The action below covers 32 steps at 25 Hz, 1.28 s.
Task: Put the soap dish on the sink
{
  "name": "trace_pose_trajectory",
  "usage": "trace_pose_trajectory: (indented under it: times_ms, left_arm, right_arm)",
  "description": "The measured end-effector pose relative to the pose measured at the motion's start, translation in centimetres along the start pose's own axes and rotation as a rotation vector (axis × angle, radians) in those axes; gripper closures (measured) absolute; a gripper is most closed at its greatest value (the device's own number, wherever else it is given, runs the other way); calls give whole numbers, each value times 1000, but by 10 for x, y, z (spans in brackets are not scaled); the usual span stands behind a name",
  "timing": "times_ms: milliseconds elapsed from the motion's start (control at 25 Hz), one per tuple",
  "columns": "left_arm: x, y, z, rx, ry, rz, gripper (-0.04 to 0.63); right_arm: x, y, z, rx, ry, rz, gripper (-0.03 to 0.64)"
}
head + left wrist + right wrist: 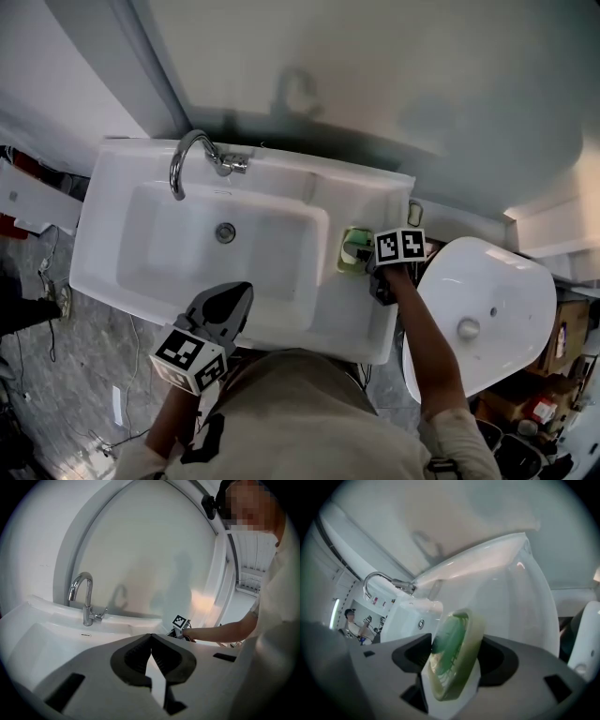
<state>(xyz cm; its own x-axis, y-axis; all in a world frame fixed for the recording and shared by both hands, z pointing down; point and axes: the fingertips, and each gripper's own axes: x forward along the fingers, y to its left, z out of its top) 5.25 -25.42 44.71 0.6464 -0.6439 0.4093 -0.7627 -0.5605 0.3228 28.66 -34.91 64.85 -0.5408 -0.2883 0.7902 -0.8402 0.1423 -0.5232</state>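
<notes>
Soap dish (354,251) lies on the sink (281,180), long axis toward wall (375,75).

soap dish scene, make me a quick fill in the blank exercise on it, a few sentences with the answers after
1. In the head view the soap dish is at the sink's rim, to the ____ of the basin.
2. The inside of the soap dish is ____ in colour.
3. The left gripper has its jaws ____, with nothing between them.
4. The right gripper has the soap dish ____ its jaws.

Missing words: right; green; shut; between
</notes>
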Motion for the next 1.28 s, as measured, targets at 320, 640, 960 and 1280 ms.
trace_pose_trajectory:
  times_ms: [320, 640, 960, 1280]
  left_arm:
    - [-11, 8, -4, -10, -9, 8, 576]
    - [-21, 10, -7, -13, -13, 11, 575]
    - [-27, 9, -12, -4, -10, 11, 576]
    - [-30, 9, -9, -4, -22, 32, 575]
  right_arm:
    - [-5, -11, -3, -34, 9, -81, 270]
    - [-15, -22, -9, -74, 17, -151, 265]
    - [-12, -27, -16, -122, 23, -199, 276]
    - [-17, -26, -15, 21, -54, -201, 293]
